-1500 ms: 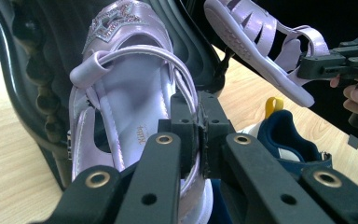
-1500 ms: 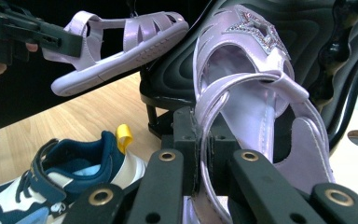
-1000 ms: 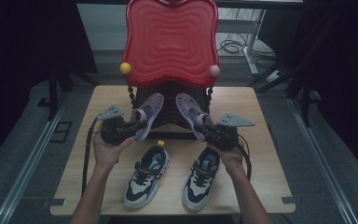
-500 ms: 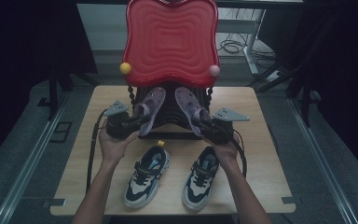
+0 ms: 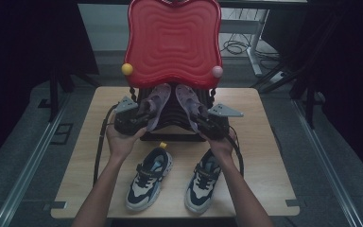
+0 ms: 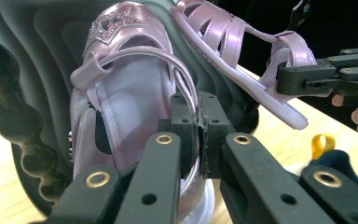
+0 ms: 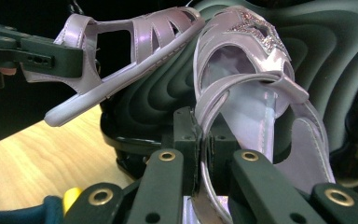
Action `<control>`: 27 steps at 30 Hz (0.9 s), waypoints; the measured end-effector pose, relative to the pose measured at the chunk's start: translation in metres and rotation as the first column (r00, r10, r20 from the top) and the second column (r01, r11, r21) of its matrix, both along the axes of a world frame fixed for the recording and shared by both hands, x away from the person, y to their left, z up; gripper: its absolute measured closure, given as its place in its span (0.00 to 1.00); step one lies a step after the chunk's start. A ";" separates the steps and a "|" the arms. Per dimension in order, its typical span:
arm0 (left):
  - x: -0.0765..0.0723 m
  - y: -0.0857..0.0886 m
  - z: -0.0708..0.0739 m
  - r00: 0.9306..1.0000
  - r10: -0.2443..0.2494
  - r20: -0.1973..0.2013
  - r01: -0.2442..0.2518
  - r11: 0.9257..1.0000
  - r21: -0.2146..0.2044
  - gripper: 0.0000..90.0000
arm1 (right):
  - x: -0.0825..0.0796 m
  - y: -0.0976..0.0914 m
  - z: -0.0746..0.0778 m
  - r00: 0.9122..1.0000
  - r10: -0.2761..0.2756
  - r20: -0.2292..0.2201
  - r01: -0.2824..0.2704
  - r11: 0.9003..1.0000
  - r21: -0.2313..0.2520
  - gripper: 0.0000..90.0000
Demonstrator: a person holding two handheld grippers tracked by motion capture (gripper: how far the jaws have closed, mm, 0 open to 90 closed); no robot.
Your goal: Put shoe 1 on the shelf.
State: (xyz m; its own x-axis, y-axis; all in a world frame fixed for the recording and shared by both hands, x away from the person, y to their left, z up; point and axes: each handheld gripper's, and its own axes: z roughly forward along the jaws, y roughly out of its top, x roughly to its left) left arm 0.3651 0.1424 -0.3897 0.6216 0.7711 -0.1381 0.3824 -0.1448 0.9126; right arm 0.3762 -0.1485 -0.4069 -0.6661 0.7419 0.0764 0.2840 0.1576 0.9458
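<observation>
two sneakers (image 5: 150, 177) lie nearest the person on the wooden table (image 5: 264, 156), side by side, dark blue and off-white, toes pointing to 6 o'clock, the left one with a yellow heel loop. beyond them two hands come up from the bottom, each with one gripper. the left gripper (image 6: 199, 135) has its jaws drawn narrow, pinched on the heel strap of the left sandal (image 6: 130, 93); the right gripper (image 7: 200, 144) is likewise narrow, clamped on the strap edge of the right sandal (image 7: 256, 88). so two sandals, one per gripper, held just past the sneakers at about 12 o'clock from them, their toes up against the dark ribbed base (image 5: 170, 118) of the red stand (image 5: 172, 40). each sandal is glossy pale lilac, with cut-out straps, a glittery star on the toe and a thick pale sole. they tilt toward each other, toes nearly meeting. farthest, the wavy red panel carries two balls at its lower corners: one yellow (image 5: 127, 69) at 9 o'clock, one pink (image 5: 217, 71) at 3 o'clock.
</observation>
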 end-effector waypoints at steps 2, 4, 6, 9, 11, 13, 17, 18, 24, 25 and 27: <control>0.003 0.000 -0.001 1.000 0.004 0.009 -0.004 1.000 0.009 0.97 | 0.001 0.002 0.000 1.000 -0.004 0.004 0.004 1.000 -0.004 0.95; 0.008 -0.002 -0.002 1.000 0.013 0.018 -0.013 1.000 0.015 0.97 | 0.005 0.007 0.001 1.000 -0.022 0.012 0.022 1.000 -0.013 0.95; 0.010 -0.004 -0.002 1.000 0.017 0.024 -0.017 0.999 0.032 0.97 | 0.007 0.008 0.001 1.000 -0.027 0.012 0.027 1.000 -0.013 0.95; 0.014 -0.006 -0.004 0.999 0.022 0.033 -0.024 0.999 0.039 0.97 | 0.011 0.013 0.002 0.999 -0.046 0.025 0.046 0.999 -0.018 0.95; 0.018 -0.008 -0.006 0.999 0.028 0.039 -0.030 0.998 0.049 0.97 | 0.015 0.016 0.002 0.998 -0.058 0.028 0.059 0.998 -0.023 0.95; 0.019 -0.009 -0.006 0.999 0.030 0.040 -0.032 0.998 0.049 0.97 | 0.016 0.017 0.002 0.998 -0.061 0.028 0.062 0.998 -0.027 0.95; 0.023 -0.011 -0.005 0.998 0.039 0.049 -0.042 0.997 0.062 0.97 | 0.020 0.022 0.002 0.996 -0.077 0.034 0.078 0.996 -0.042 0.95; 0.024 -0.012 -0.005 0.998 0.040 0.052 -0.043 0.997 0.065 0.97 | 0.021 0.023 0.001 0.996 -0.081 0.033 0.083 0.996 -0.044 0.95; 0.033 -0.017 -0.009 0.997 0.050 0.064 -0.056 0.994 0.091 0.97 | 0.028 0.033 -0.005 0.993 -0.109 0.053 0.113 0.991 -0.076 0.95; 0.034 -0.017 -0.010 0.997 0.053 0.064 -0.059 0.993 0.098 0.97 | 0.030 0.036 -0.006 0.991 -0.116 0.062 0.121 0.989 -0.083 0.95; 0.036 -0.018 -0.012 0.996 0.060 0.065 -0.067 0.993 0.102 0.97 | 0.031 0.036 -0.007 0.991 -0.119 0.060 0.124 0.989 -0.082 0.95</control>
State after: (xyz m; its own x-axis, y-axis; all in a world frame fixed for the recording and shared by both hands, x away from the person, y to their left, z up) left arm 0.4007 0.1246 -0.4017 0.5756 0.8175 -0.0185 0.3374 -0.2168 0.9160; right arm 0.4070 -0.1120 -0.4136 -0.5723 0.8196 -0.0251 0.2540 0.2064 0.9449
